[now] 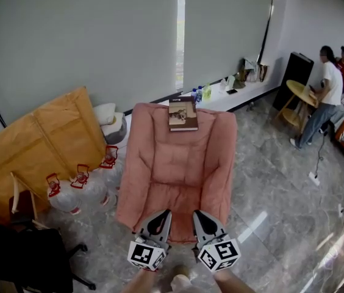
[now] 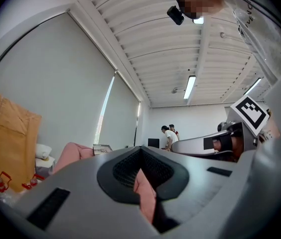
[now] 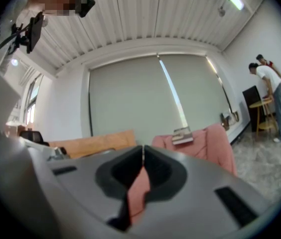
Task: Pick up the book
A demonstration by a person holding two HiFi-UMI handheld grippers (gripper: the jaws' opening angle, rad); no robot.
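Observation:
The book point(image 1: 183, 115), with a picture on its cover, lies flat on top of the backrest of a pink armchair point(image 1: 178, 163). It also shows small and far off in the left gripper view as the book point(image 2: 102, 149), and in the right gripper view as the book point(image 3: 182, 135). My left gripper point(image 1: 164, 214) and right gripper point(image 1: 199, 214) hang side by side at the chair's front edge, pointing at it and well short of the book. Both are shut with nothing held: left gripper point(image 2: 140, 151), right gripper point(image 3: 143, 147).
A large brown cardboard panel point(image 1: 44, 139) leans left of the chair, with water jugs point(image 1: 77, 185) and a white pillow point(image 1: 106, 113) beside it. A black office chair point(image 1: 25, 255) stands at the lower left. Two people point(image 1: 329, 93) stand by a round table at the right. Grey tile floor point(image 1: 275, 182) surrounds the chair.

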